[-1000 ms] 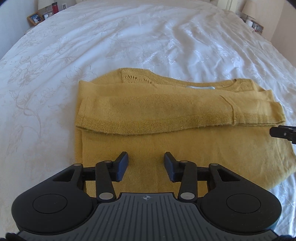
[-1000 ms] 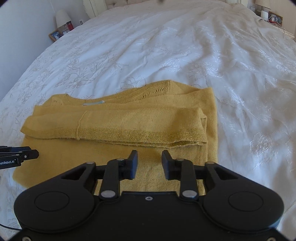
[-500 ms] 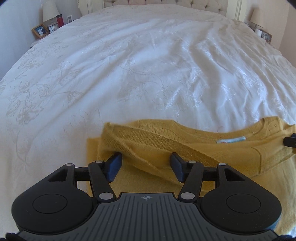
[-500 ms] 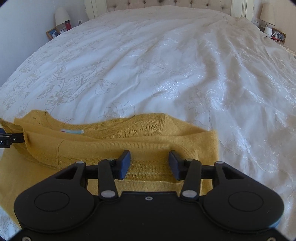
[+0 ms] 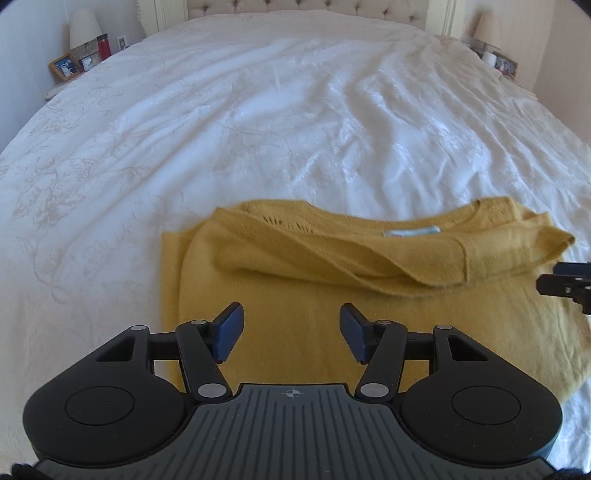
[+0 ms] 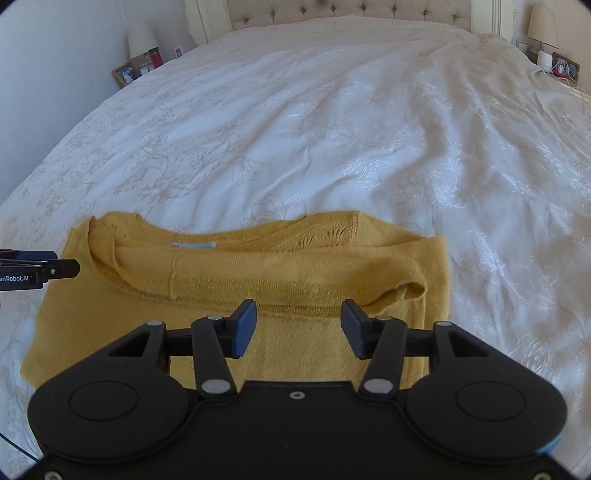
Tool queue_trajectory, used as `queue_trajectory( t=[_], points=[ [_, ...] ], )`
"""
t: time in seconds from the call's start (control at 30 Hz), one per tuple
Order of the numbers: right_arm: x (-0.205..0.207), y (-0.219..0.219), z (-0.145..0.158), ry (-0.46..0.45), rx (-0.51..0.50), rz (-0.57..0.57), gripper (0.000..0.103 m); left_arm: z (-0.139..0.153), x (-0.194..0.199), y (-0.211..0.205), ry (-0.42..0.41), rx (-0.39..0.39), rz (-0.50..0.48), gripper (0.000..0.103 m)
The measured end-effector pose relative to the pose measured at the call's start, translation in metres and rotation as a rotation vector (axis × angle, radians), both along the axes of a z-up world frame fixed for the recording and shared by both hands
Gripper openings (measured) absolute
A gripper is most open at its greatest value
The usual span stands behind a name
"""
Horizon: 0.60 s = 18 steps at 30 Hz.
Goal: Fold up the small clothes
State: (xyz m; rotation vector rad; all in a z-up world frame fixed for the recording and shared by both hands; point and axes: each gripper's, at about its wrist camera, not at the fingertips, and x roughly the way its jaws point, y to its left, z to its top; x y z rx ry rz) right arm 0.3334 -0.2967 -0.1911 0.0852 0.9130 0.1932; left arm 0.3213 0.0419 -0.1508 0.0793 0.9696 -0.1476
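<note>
A mustard-yellow knitted sweater [image 5: 406, 314] [image 6: 295, 258] lies flat on the white bed, collar and label on the far side. Its sleeves are folded across the chest in a loose, rumpled band. My left gripper [image 5: 291, 314] hovers open over the sweater's lower left part, with nothing between its blue pads. My right gripper [image 6: 299, 312] hangs over the lower right part, just short of the sleeve band; its jaws are opening and hold nothing. Each gripper's tip shows at the edge of the other's view: the right gripper [image 5: 565, 286] and the left gripper [image 6: 37, 271].
The white embroidered bedspread [image 5: 258, 129] stretches far beyond the sweater to a tufted headboard [image 6: 351, 13]. Nightstands with lamps and photo frames stand at the left [image 5: 74, 62] and at the right [image 6: 554, 62] of the bed's head.
Both grippers pushed forward toward the collar, then drew back. The sleeve band now lies higher on the chest and more rumpled. Both pairs of jaws stand wider.
</note>
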Motion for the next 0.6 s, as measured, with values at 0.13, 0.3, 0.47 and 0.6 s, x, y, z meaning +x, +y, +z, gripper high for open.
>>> queue_trajectory(
  t=[0.13, 0.3, 0.47, 0.6],
  points=[
    [0.001, 0.014, -0.018, 0.025, -0.046, 0.040, 0.059, -0.021, -0.002, -0.015, 0.044, 0.011, -0.061, 0.056],
    [0.036, 0.019, -0.021, -0.024, -0.086, 0.051, 0.062, -0.026, 0.033, -0.025, 0.005, 0.017, -0.063, 0.056],
    [0.077, 0.012, -0.010, -0.080, -0.100, 0.000, 0.062, -0.016, 0.083, -0.019, -0.046, 0.010, 0.006, 0.056],
    [0.083, 0.001, 0.004, -0.113, -0.071, -0.042, 0.062, -0.002, 0.098, -0.007, -0.080, 0.018, 0.072, 0.056]
  ],
)
